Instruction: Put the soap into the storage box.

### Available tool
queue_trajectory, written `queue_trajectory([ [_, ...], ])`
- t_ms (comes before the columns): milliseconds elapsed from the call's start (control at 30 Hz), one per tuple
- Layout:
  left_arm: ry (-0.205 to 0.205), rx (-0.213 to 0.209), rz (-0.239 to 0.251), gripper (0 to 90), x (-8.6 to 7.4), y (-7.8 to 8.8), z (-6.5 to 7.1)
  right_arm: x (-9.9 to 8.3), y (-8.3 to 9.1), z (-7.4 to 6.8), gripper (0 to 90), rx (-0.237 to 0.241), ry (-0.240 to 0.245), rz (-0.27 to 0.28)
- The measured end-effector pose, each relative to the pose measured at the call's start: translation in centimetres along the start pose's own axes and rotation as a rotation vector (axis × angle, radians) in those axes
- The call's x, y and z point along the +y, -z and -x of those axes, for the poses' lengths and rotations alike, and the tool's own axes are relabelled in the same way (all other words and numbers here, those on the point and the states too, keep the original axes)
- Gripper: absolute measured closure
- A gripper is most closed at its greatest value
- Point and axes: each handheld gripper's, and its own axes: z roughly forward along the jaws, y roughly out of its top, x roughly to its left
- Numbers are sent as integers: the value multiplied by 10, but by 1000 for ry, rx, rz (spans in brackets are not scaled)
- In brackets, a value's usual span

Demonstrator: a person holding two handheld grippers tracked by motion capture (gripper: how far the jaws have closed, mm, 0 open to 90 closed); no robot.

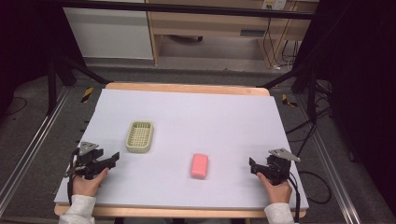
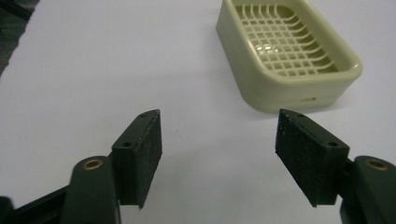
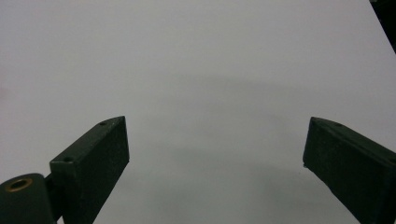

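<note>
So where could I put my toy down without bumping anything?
The widest bare stretch of the white table sheet runs along the far edge and the right half, beyond the pink soap bar. It is tighter between the pale green slotted plastic soap dish and the left tongs.

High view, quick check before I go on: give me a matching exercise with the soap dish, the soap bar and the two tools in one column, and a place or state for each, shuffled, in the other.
Things:
1. soap dish
2. pink soap bar
3. left tool
4. right tool

Places or states:
A. open, at the table's right edge, nothing between its jaws
B. lying on the white table, between the two tools
C. empty, grid floor bare
D. open, pointing toward the dish

Pairs: 1-C, 2-B, 3-D, 4-A
</note>
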Motion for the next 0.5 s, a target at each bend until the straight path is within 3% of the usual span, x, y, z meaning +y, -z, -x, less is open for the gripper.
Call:
queue_trajectory([
  [500,-20,-40,31,323,10,10,21,-1,2,1,77,-4,7,-3],
])
